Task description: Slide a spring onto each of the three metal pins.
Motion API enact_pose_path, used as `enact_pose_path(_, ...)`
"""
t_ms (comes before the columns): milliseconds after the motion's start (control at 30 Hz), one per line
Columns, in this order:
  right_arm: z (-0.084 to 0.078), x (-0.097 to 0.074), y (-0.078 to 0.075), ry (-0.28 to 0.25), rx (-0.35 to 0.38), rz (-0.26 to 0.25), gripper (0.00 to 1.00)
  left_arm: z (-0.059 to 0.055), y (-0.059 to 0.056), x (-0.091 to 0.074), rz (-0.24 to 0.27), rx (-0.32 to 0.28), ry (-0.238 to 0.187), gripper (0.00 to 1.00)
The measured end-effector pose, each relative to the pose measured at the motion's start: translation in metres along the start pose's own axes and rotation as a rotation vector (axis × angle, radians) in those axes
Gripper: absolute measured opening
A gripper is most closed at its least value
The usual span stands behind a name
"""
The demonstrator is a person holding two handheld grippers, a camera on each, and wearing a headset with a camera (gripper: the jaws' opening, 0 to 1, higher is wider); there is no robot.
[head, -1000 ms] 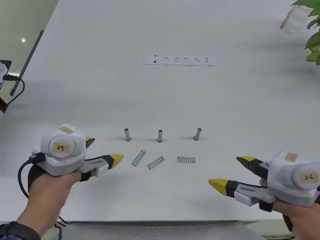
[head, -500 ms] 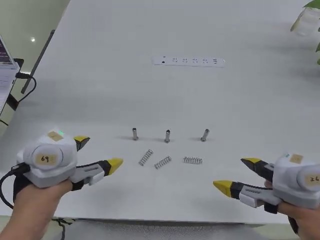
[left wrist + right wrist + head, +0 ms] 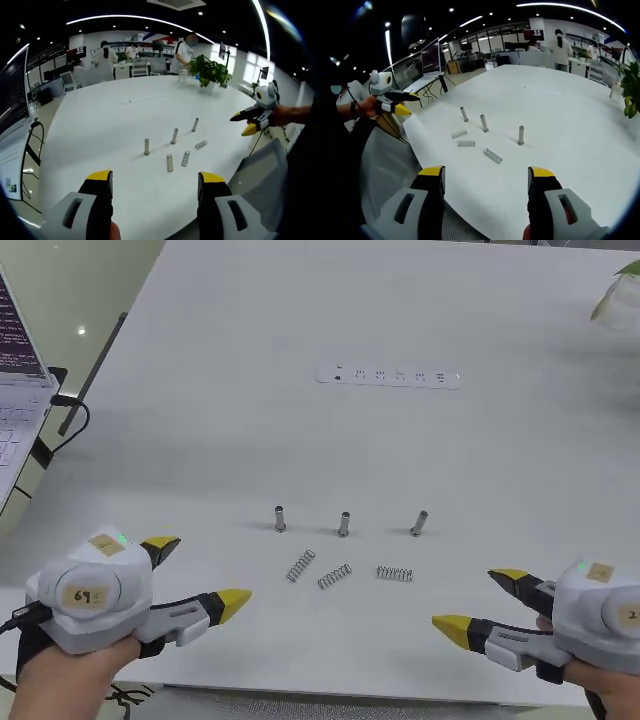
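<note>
While both grippers hover over the near edge of the white table [image 3: 230, 430], the head view puts the left gripper [image 3: 200, 570] at lower left, its yellow-tipped jaws spread apart with nothing between them. The right gripper [image 3: 479, 600] at lower right is likewise parted and empty. Between them and a little farther off, three metal pins stand upright in a row: the left pin [image 3: 280, 519], the middle pin [image 3: 344, 524] and the right pin [image 3: 419, 523]. Just in front of the row lie the left spring [image 3: 300, 565], the middle spring [image 3: 334, 576] and the right spring [image 3: 394, 574], all flat on the table and clear of the pins. A power strip [image 3: 389, 376] lies well beyond, and a laptop [image 3: 15, 370] sits off the left edge.

From the left gripper view, its own jaws stand wide apart near the table edge. The pins and springs are ahead of them, and the right gripper shows at the far right, held in a hand.

From the right gripper view, the jaws are also apart. The right spring is the closest, and the left gripper shows at far left.
</note>
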State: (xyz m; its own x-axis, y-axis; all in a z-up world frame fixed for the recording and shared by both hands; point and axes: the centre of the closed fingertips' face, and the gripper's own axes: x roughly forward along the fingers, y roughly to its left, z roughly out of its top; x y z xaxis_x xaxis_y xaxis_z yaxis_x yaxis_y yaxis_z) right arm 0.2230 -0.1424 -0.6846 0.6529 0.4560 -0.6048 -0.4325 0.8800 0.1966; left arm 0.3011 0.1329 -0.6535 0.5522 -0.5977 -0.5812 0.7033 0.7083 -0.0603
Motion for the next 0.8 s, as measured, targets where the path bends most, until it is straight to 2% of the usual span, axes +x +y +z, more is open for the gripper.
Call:
enact_pose_path(200, 0.001, 0.0, 0.001, 0.0, -0.006, 0.002, 0.66, -0.001, 0.0, -0.001, 0.014, 0.01, 0.004, 0.65)
enact_pose_path(533, -0.002, -0.002, -0.001, 0.001, -0.001, -0.006, 0.66, -0.003, -0.001, 0.0, 0.006, 0.023, 0.014, 0.65)
enact_pose_path(667, -0.002, -0.003, 0.0, 0.003, -0.001, -0.006, 0.66, 0.0, -0.004, 0.003, -0.013, 0.038, 0.02, 0.65)
enact_pose_path(800, 0.0, -0.002, 0.0, 0.0, -0.003, -0.005, 0.67, 0.001, -0.009, 0.012, -0.054, 0.072, 0.045, 0.64)
